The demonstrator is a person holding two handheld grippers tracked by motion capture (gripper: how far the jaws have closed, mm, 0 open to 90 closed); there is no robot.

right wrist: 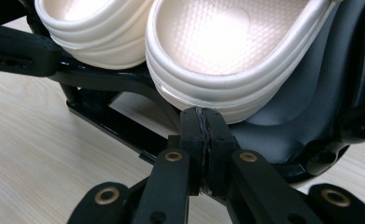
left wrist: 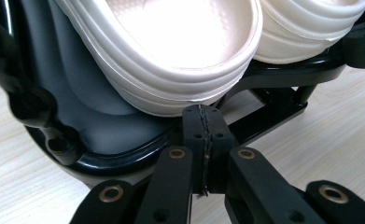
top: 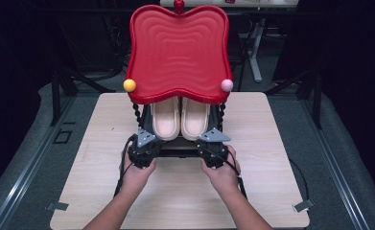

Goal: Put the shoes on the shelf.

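A pair of cream slippers point(top: 181, 118) lies side by side, touching, on the lower black shelf point(left wrist: 101, 140) of a rack, soles down and heels toward the person. Each has a ribbed, thick sole and a dimpled footbed. Their toes run under the rack's red wavy top tray point(top: 178, 50), which hides the front halves. In the left gripper view the left slipper's point(left wrist: 171, 60) heel overhangs the shelf's rim; in the right gripper view the right slipper's point(right wrist: 231, 56) heel does the same.
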